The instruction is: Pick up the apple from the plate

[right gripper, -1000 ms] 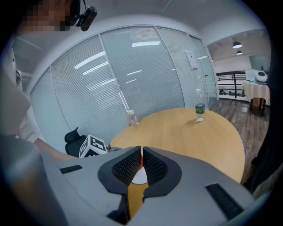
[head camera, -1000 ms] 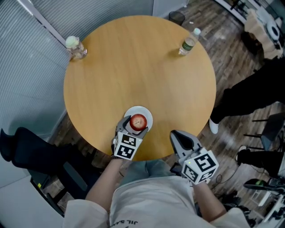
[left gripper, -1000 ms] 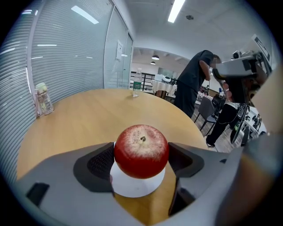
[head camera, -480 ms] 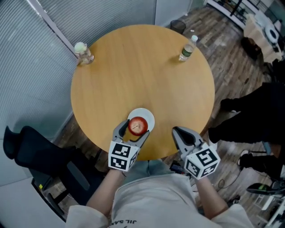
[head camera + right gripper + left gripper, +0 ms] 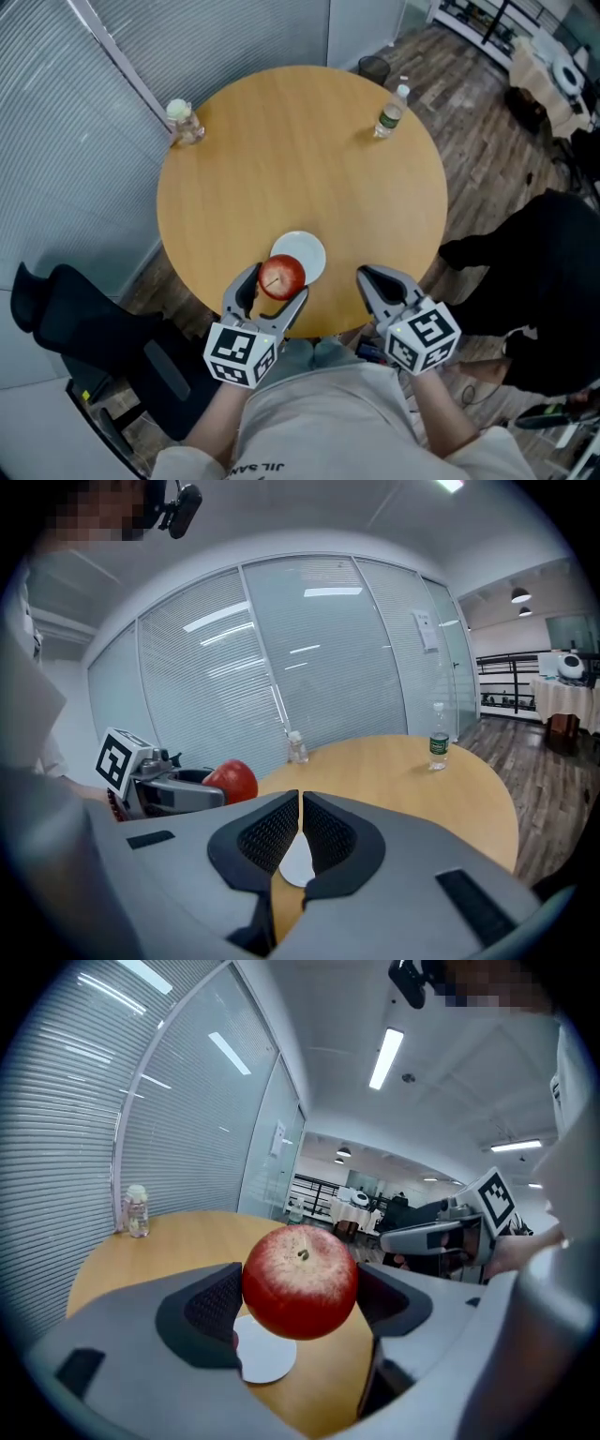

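My left gripper (image 5: pixel 274 284) is shut on a red apple (image 5: pixel 281 277), which hangs in the air above the near edge of the round wooden table (image 5: pixel 300 159). The left gripper view has the apple (image 5: pixel 300 1282) clamped between both pads, stem up. The small white plate (image 5: pixel 306 251) lies bare on the table just beyond the apple and shows below it (image 5: pixel 263 1357) in that view. My right gripper (image 5: pixel 377 282) hovers at the table's near right edge, jaws pressed together with nothing between them (image 5: pixel 300 829). From there the apple (image 5: pixel 232 780) appears at the left.
A clear jar with a pale lid (image 5: pixel 183 120) stands at the table's far left edge. A plastic water bottle (image 5: pixel 391 112) stands at the far right edge. A dark chair (image 5: pixel 84 314) is at the left of the table, and a person in black (image 5: pixel 534 253) is at the right.
My left gripper has lifted the apple off the plate and drawn it back toward me; the plate now lies bare. The right gripper has stayed near the table's edge.
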{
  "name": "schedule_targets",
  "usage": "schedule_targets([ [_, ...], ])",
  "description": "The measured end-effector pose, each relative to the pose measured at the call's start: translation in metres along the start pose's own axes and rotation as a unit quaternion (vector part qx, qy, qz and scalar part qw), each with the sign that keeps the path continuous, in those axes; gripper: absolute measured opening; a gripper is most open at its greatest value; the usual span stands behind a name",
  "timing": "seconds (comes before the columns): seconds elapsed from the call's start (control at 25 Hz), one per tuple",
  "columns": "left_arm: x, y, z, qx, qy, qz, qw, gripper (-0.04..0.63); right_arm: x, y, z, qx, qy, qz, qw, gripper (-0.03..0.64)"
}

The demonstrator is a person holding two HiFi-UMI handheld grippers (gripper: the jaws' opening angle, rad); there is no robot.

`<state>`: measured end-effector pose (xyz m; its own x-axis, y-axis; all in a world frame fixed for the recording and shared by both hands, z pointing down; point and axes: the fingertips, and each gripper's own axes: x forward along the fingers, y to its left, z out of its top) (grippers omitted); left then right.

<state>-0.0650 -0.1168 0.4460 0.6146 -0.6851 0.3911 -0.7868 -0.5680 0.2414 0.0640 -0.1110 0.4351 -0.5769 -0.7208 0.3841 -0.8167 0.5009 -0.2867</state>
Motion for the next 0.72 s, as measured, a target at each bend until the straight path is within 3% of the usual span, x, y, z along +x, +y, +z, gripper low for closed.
schedule_targets([
  [0.4,-0.037,-0.020,0.033,-0.029,-0.061,-0.008,0.9976,0.383,-0.007,0.014,0.012,-0.015,-0.010,0.009,1.000,0.035],
  [0.72,-0.046,-0.028,0.051,-0.019,-0.083,-0.017,0.9962,0.383,-0.007,0.026,0.022,-0.032,-0.019,0.021,0.999,0.035],
])
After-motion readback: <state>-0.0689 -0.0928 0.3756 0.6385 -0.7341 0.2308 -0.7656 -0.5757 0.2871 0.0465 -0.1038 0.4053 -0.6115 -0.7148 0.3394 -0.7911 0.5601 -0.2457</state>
